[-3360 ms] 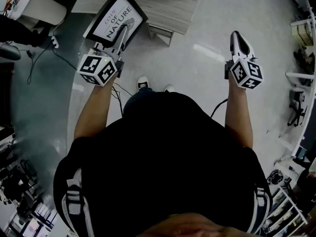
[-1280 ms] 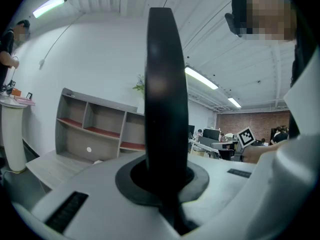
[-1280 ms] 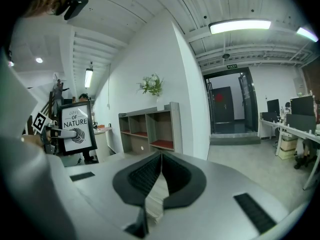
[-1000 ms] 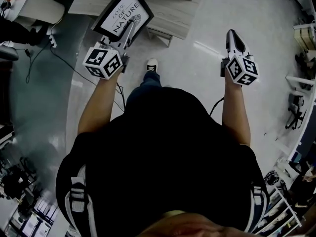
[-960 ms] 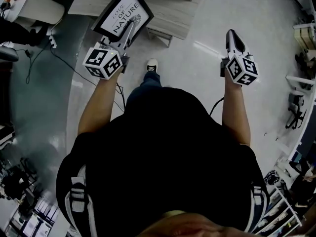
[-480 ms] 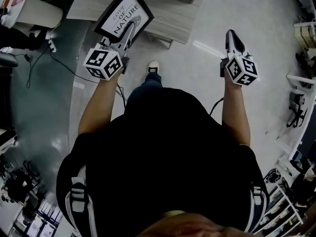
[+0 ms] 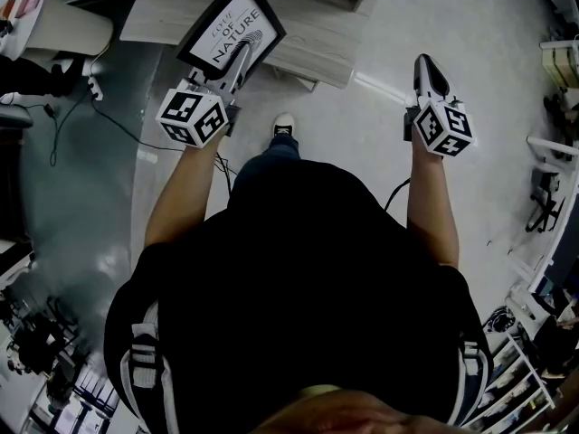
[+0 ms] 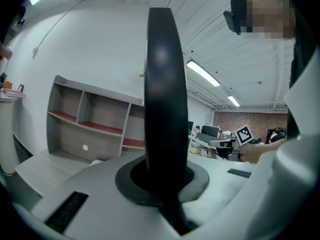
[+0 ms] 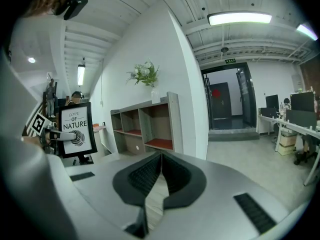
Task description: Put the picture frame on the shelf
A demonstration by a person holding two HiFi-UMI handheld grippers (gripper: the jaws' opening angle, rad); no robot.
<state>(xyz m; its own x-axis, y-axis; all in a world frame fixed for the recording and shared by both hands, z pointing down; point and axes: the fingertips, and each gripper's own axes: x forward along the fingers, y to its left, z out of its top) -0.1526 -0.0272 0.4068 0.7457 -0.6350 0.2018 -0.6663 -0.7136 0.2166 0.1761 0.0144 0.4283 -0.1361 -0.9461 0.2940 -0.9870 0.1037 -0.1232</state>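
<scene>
A black picture frame (image 7: 231, 23) with a white "Love of Nature" print stands upright in my left gripper (image 7: 241, 54), which is shut on its lower edge. In the left gripper view the frame (image 8: 165, 94) appears edge-on between the jaws of the left gripper (image 8: 165, 184). It hangs over the floor just in front of the grey wooden shelf (image 7: 317, 30). That shelf (image 8: 90, 124) has open compartments with red boards. My right gripper (image 7: 428, 63) is shut and empty, held out to the right. In the right gripper view, the right gripper (image 9: 159, 156) faces the shelf (image 9: 145, 124) and the frame (image 9: 77, 129).
A vase of flowers (image 9: 147, 76) stands on top of the shelf. Cables (image 7: 90, 89) trail over the floor at the left. Racks and furniture (image 7: 552, 70) line the right side. A dark doorway (image 9: 225, 104) lies beyond the shelf. The person's shoe (image 7: 284, 125) is on the floor below.
Both grippers and the frame have moved forward toward the shelf as the person steps ahead. The left gripper's hold on the frame is unchanged, and the right stays shut.
</scene>
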